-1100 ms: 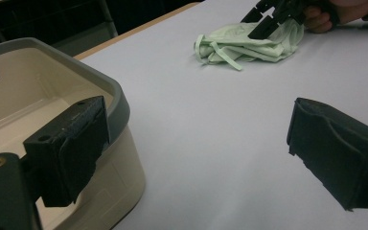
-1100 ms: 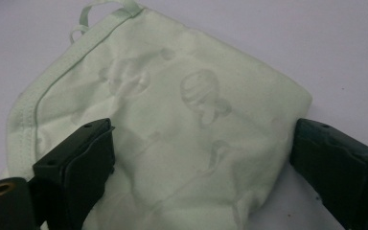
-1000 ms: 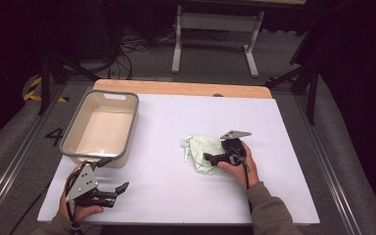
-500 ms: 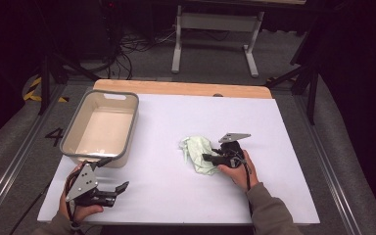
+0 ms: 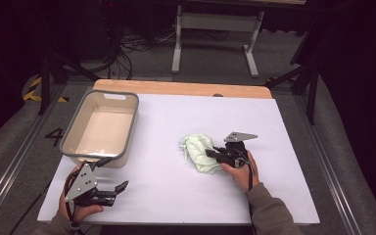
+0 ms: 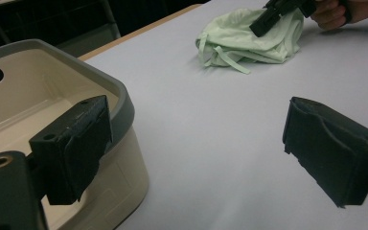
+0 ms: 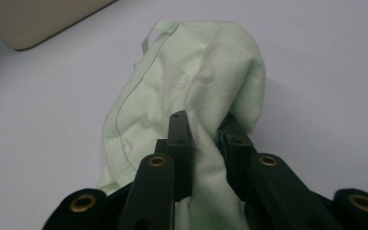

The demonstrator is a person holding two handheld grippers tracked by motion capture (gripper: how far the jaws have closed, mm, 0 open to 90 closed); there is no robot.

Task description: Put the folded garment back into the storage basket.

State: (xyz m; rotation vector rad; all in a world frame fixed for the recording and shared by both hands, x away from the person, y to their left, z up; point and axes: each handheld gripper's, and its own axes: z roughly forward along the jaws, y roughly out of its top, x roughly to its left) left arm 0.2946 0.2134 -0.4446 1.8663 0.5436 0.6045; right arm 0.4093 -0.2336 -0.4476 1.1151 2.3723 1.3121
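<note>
A: While the left gripper [image 5: 120,187] rests wide open by the bin [image 5: 103,128], what's the right one doing?

B: The right gripper [image 7: 203,125] has just closed, pinching the cloth [image 5: 199,152] mid-table.

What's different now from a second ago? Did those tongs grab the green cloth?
Yes. The right tongs have just been closing and now pinch a fold of the pale green cloth, which has bunched up a little toward them. The left tongs stayed open near the beige tub, and the tub itself has not moved on the white table.
</note>
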